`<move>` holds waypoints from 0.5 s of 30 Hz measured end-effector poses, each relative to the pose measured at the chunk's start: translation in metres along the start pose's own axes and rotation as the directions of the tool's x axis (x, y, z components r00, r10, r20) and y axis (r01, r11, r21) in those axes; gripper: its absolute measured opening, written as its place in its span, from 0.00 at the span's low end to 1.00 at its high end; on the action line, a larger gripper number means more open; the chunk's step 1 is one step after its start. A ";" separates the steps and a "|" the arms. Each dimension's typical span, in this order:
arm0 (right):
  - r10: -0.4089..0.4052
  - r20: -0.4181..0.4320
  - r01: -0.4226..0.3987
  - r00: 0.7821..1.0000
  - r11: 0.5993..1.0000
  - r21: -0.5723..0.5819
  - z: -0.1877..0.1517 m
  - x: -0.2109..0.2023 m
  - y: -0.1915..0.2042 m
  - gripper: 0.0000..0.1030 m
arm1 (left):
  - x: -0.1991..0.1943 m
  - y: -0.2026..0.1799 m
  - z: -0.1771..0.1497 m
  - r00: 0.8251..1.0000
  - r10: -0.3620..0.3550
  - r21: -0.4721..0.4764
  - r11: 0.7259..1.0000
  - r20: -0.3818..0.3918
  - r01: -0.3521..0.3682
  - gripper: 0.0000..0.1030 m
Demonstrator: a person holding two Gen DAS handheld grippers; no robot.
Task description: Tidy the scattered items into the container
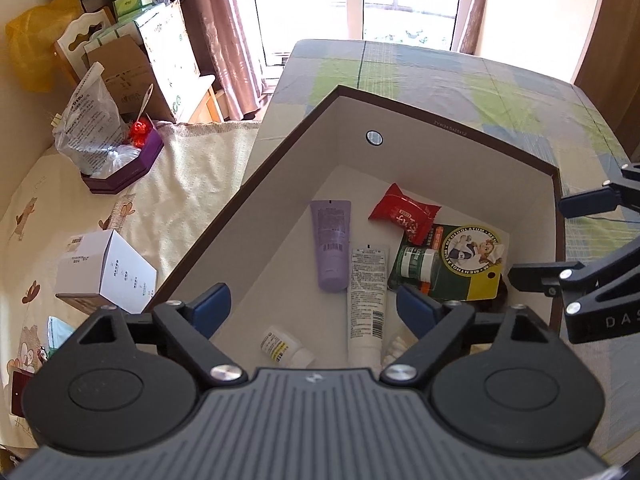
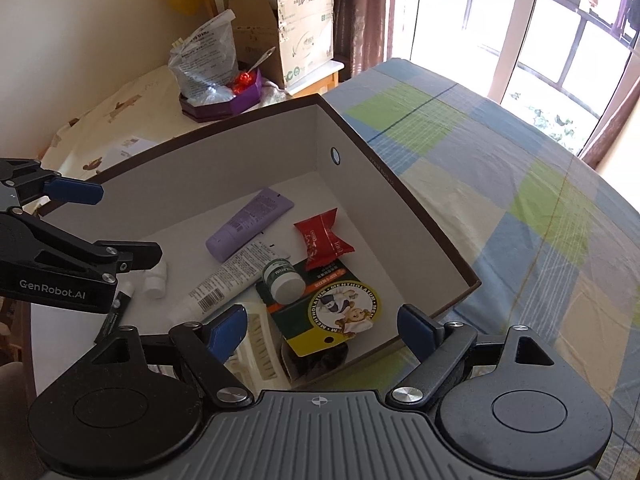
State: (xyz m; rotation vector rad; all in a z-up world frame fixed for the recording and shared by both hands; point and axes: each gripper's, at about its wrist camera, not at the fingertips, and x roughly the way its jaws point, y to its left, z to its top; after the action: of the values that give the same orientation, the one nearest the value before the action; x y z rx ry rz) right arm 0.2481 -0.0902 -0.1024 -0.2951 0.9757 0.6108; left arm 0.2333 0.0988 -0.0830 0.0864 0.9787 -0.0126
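Observation:
A brown-rimmed cardboard box (image 1: 280, 184) (image 2: 420, 220) with a white inside sits on the bed. In it lie a purple tube (image 1: 332, 244) (image 2: 248, 224), a white tube (image 1: 366, 300) (image 2: 224, 280), a red snack packet (image 1: 404, 212) (image 2: 324, 240), a green Mentholatum card (image 1: 468, 256) (image 2: 340, 312) with a small green-labelled jar (image 1: 416, 264) (image 2: 282, 278), and a small white bottle (image 1: 282, 346) (image 2: 156, 280). My left gripper (image 1: 316, 306) hovers open over the box. My right gripper (image 2: 322, 326) is open above the box's near corner, holding nothing.
A white carton (image 1: 108, 272) lies on the cream bedsheet left of the box. A purple tray (image 1: 124, 164) (image 2: 224, 100) holding a plastic bag stands further back. Cardboard boxes (image 2: 288, 28) and a chair crowd the corner. A checked blanket (image 2: 520, 200) spreads to the right.

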 end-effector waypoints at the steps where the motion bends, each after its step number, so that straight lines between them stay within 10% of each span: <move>1: 0.003 0.004 -0.003 1.000 1.000 0.008 -0.001 -0.003 0.000 0.85 | -0.003 -0.001 0.000 1.000 0.003 0.002 1.000 0.004 -0.003 0.85; 15: -0.041 0.065 0.036 0.997 0.997 0.074 -0.017 -0.066 0.024 0.85 | -0.070 -0.013 -0.011 0.997 0.003 -0.004 1.000 0.077 -0.003 0.88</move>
State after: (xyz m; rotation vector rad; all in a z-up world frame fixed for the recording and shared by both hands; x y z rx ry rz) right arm 0.1948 -0.1021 -0.0546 -0.2273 0.9240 0.5451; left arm 0.1840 0.0850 -0.0317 0.0836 0.9015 -0.0112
